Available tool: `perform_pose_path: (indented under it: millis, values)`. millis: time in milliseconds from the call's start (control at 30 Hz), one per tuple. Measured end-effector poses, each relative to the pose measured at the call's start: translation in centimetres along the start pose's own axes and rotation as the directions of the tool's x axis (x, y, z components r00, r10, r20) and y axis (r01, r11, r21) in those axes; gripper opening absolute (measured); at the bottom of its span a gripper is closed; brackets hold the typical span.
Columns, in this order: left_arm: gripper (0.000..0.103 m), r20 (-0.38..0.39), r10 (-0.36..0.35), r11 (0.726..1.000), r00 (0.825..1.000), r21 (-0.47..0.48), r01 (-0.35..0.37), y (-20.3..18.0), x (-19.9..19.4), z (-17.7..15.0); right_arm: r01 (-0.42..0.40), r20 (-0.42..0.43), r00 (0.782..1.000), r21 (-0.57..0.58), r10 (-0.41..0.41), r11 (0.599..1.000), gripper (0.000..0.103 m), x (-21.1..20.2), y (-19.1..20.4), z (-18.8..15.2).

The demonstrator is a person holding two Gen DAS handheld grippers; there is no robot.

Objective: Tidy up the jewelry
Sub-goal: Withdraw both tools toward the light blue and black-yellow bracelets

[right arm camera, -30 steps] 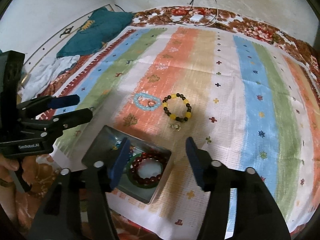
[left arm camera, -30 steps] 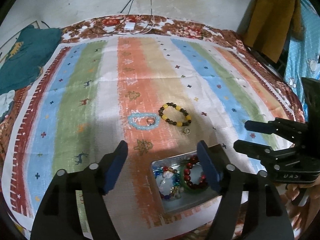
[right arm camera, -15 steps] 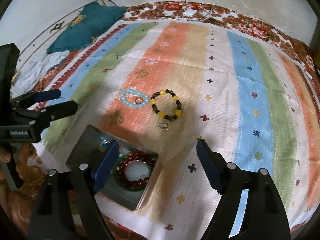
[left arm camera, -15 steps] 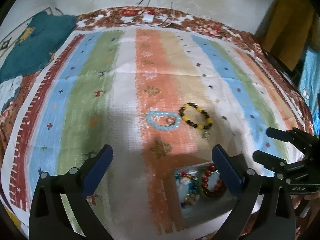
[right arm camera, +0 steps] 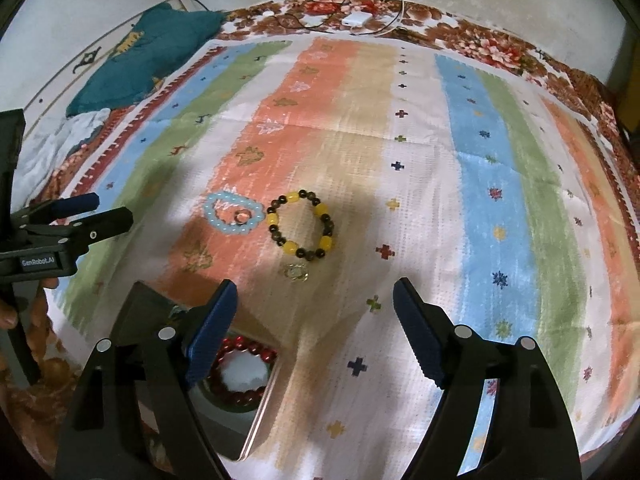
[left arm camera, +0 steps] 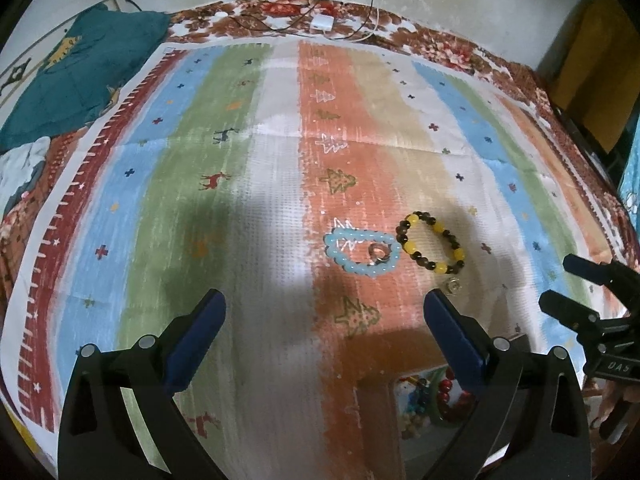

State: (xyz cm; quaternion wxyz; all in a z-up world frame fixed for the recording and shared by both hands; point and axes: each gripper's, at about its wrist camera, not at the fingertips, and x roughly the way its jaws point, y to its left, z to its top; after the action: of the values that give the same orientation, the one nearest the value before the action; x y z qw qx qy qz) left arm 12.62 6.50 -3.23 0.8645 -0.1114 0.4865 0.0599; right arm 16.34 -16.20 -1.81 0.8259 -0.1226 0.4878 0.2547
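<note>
On the striped cloth lie a pale blue bead bracelet (left arm camera: 360,251) (right arm camera: 232,215) with a small ring (left arm camera: 379,252) (right arm camera: 242,216) inside it, a yellow-and-dark bead bracelet (left arm camera: 432,242) (right arm camera: 301,229) to its right, and a small gold ring (left arm camera: 453,285) (right arm camera: 295,272) just nearer. A metal tin (left arm camera: 420,432) (right arm camera: 256,416) at the near edge holds a red bead bracelet (right arm camera: 240,372) and other beads. My left gripper (left arm camera: 322,322) is open and empty, short of the blue bracelet. My right gripper (right arm camera: 314,312) is open and empty, just short of the gold ring.
A teal cloth (left arm camera: 76,76) and white fabric (left arm camera: 20,164) lie at the far left. A white charger with cables (left arm camera: 323,22) sits at the far edge by the wall. Yellow fabric (left arm camera: 588,68) hangs at the far right.
Both grippers opened wider and moved forward and down toward the loose bracelets. The tin slid back toward the bottom of both views.
</note>
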Motion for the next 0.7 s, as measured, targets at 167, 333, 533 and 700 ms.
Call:
perform_pose_path:
  millis: [167, 333, 533, 700]
  values:
    - [0.097, -0.031, 0.016, 1.000, 0.999, 0.015, -0.015, 0.2, 1.8, 0.4, 0.012, -0.039, 0.999, 0.012, -0.012, 1.000, 0.080, 1.7, -0.6, 0.5]
    - [0.097, -0.050, 0.022, 1.000, 0.999, 0.012, -0.021, 0.4, 2.8, 0.7, 0.011, -0.062, 0.998, 0.028, -0.009, 1.000, 0.080, 3.1, -0.9, 1.1]
    - [0.097, -0.051, 0.018, 1.000, 0.999, 0.016, -0.017, 0.4, 3.2, 1.0, 0.017, -0.068, 0.998, 0.026, -0.016, 1.000, 0.080, 3.8, -0.9, 1.6]
    - [0.097, -0.055, 0.023, 0.999, 0.998, 0.034, -0.021, 0.2, 3.9, 1.3, 0.024, -0.075, 0.997, 0.019, -0.023, 1.000, 0.080, 4.4, -0.8, 1.8]
